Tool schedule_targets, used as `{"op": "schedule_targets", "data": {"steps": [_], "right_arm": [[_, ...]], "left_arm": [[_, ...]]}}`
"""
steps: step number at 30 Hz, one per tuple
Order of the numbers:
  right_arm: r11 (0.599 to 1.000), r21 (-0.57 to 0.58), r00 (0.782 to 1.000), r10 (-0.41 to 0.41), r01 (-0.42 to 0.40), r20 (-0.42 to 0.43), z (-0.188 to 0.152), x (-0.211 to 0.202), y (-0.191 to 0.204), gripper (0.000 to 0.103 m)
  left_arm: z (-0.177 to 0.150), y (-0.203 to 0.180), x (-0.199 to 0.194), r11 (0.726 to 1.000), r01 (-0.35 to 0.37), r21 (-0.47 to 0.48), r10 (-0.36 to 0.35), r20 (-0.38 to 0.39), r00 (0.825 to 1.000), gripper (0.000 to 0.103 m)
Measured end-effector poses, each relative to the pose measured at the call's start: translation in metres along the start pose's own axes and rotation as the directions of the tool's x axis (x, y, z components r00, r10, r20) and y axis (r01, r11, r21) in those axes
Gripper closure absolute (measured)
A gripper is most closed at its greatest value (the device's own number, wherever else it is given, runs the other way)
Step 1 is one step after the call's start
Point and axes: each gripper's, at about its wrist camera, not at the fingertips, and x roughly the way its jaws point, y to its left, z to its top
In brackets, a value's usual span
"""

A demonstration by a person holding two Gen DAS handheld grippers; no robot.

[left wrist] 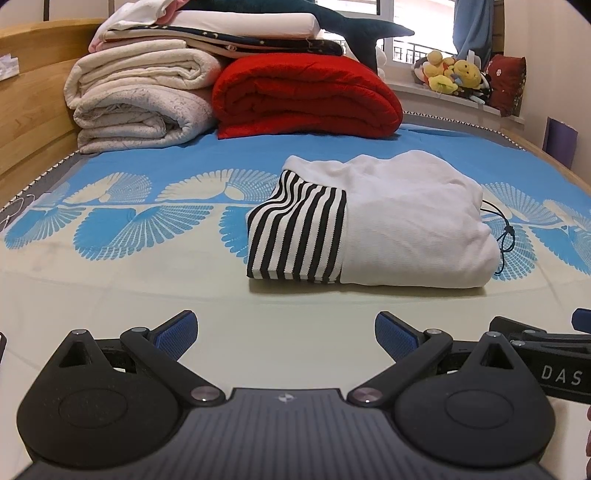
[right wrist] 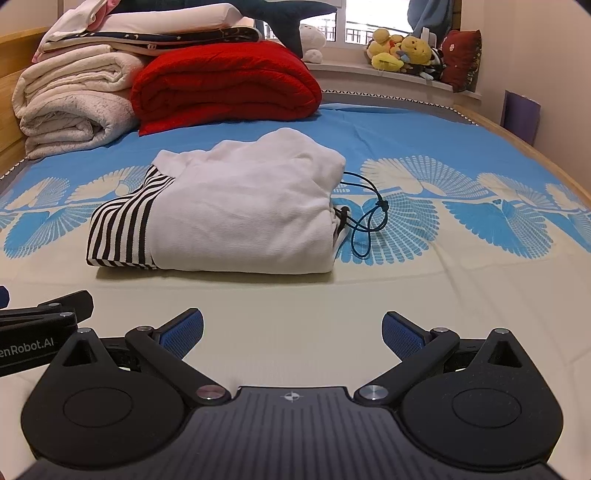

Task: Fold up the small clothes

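Note:
A white garment with a black-and-white striped part (left wrist: 373,225) lies folded into a compact bundle on the bed sheet (left wrist: 184,266). It also shows in the right wrist view (right wrist: 229,210), with a dark blue drawstring (right wrist: 365,225) trailing from its right side. My left gripper (left wrist: 286,338) is open and empty, low over the sheet, a short way in front of the bundle. My right gripper (right wrist: 291,332) is open and empty too, beside the left one. The right gripper's side shows at the right edge of the left wrist view (left wrist: 546,354).
Folded white quilts (left wrist: 140,99) and a red blanket (left wrist: 306,96) are stacked at the bed's far end, with pillows and a plush shark (left wrist: 347,26) on top. A wooden bed frame (left wrist: 26,110) runs along the left. Plush toys (right wrist: 402,51) sit on the window sill.

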Motion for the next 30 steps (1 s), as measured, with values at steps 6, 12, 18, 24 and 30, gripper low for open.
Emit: {"op": "schedule_targets", "data": {"steps": [6, 12, 18, 24, 30], "right_arm": [[1.000, -0.003, 1.000, 0.001, -0.001, -0.002, -0.0007, 0.0003, 0.0002, 0.001], [1.000, -0.010, 1.000, 0.007, -0.007, -0.001, -0.0017, 0.0001, 0.0017, 0.001], [1.000, -0.008, 1.000, 0.007, -0.007, -0.005, -0.0017, 0.0007, 0.0008, 0.001], [1.000, -0.008, 1.000, 0.007, -0.007, -0.005, -0.0017, 0.0006, 0.0009, 0.001], [1.000, -0.008, 1.000, 0.007, -0.007, -0.005, -0.0016, 0.0008, 0.0010, 0.001]], "left_arm": [[-0.0004, -0.0007, 0.0004, 1.000, 0.003, 0.004, -0.003, 0.001, 1.000, 0.001], [-0.0003, -0.0010, 0.0006, 1.000, 0.002, 0.006, -0.002, 0.000, 1.000, 0.001], [-0.0010, -0.0012, 0.0017, 1.000, -0.001, 0.011, 0.001, 0.000, 1.000, 0.001], [-0.0011, -0.0010, 0.0020, 1.000, -0.002, 0.011, 0.002, -0.001, 1.000, 0.001], [-0.0013, -0.0006, 0.0020, 1.000, -0.001, 0.013, 0.001, -0.001, 1.000, 0.001]]}}
